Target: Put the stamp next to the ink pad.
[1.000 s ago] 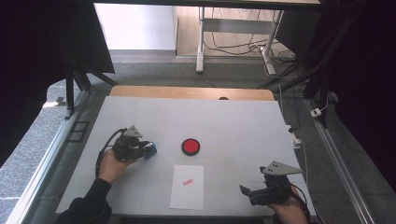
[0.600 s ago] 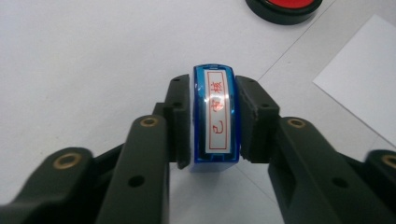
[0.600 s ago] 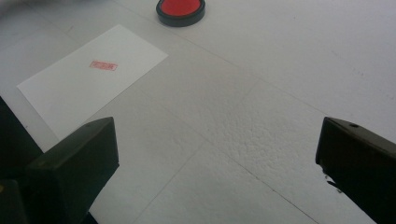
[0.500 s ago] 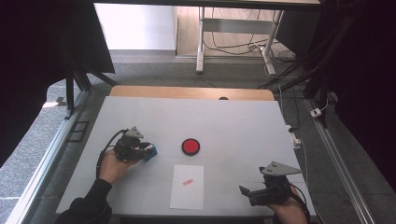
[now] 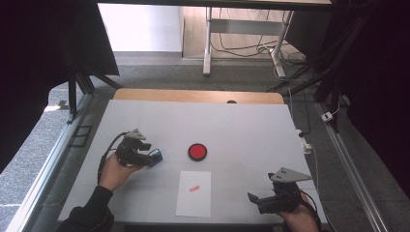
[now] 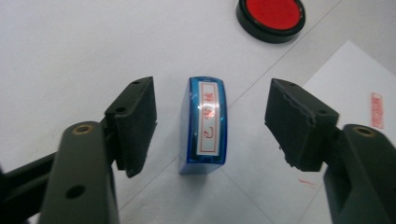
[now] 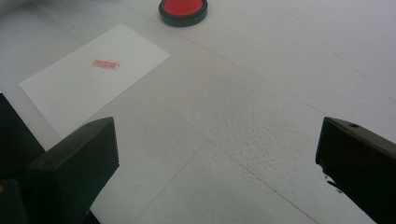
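Observation:
A blue stamp [image 6: 204,126] with a red-lettered label lies on the white table, also seen as the stamp [image 5: 155,157] in the high view at the left. My left gripper [image 6: 210,123] stands open around it, jaws apart on both sides and not touching it. A white paper sheet [image 5: 194,193] bearing a red stamp mark [image 5: 194,188] lies at the front middle. A round red ink pad [image 5: 197,152] in a black case sits just beyond the sheet. My right gripper [image 5: 252,199] is open at the front right, with nothing between its jaws; the sheet [image 7: 93,79] and the pad [image 7: 183,9] lie ahead of it.
The white table top [image 5: 251,130] stretches wide behind the pad, with a wooden strip [image 5: 193,95] along its far edge. Metal rails [image 5: 48,164] run down both sides. Cables [image 5: 309,145] hang off the right edge.

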Tool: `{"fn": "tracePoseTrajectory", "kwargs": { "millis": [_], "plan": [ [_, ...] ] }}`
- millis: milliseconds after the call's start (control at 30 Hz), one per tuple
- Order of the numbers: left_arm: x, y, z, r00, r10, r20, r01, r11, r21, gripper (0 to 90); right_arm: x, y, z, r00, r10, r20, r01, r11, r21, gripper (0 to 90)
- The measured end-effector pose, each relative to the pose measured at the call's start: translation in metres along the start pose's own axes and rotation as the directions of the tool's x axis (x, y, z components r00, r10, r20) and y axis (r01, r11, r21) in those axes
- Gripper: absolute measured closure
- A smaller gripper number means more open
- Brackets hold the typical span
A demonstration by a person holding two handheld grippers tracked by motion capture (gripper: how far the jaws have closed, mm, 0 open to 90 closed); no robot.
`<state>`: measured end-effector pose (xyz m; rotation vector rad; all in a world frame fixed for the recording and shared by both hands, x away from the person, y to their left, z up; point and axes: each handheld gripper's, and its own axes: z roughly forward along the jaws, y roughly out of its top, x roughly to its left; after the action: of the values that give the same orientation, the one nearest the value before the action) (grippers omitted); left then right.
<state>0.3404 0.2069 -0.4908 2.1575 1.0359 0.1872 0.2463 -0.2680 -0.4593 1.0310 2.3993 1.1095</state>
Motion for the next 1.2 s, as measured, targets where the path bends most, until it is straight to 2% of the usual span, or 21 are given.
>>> {"fn": "tracePoseTrajectory", "kwargs": {
  "millis": [200,300,367,467,733,1000,1200],
  "plan": [
    [-0.005,0.002,-0.007,0.9992,-0.003,0.039,0.003,0.9998,-0.017,21.9,-0.001,0.000,-0.001,1.0000,0.008,-0.006,-0.008,0.9999,-0.010,0.0],
    [-0.009,0.004,-0.011,0.9993,0.012,0.035,-0.012,0.9997,-0.022,17.0,-0.001,0.000,0.000,1.0000,0.001,-0.010,-0.001,1.0000,-0.006,0.0],
    [-0.012,0.005,-0.013,0.9994,0.014,0.032,-0.013,0.9996,-0.025,11.2,0.000,0.000,-0.001,0.9999,0.000,-0.011,0.000,1.0000,-0.006,0.0],
    [-0.017,0.005,-0.017,0.9992,0.007,0.040,-0.006,0.9997,-0.023,7.8,-0.001,0.000,-0.001,0.9999,0.005,-0.016,-0.005,0.9999,-0.011,0.0],
    [-0.026,0.001,-0.029,0.9991,-0.010,0.042,0.012,0.9990,-0.042,5.5,-0.002,0.000,-0.001,0.9996,0.012,-0.026,-0.012,0.9999,-0.012,0.0],
    [-0.033,-0.007,-0.044,0.9978,-0.029,0.060,0.035,0.9952,-0.092,2.1,-0.003,0.000,-0.001,0.9994,0.017,-0.030,-0.017,0.9998,-0.012,0.0],
    [-0.040,-0.016,-0.056,0.9982,-0.027,0.054,0.033,0.9926,-0.117,0.2,-0.004,0.000,-0.001,0.9992,0.024,-0.032,-0.025,0.9996,-0.016,0.0]
  ]
}}
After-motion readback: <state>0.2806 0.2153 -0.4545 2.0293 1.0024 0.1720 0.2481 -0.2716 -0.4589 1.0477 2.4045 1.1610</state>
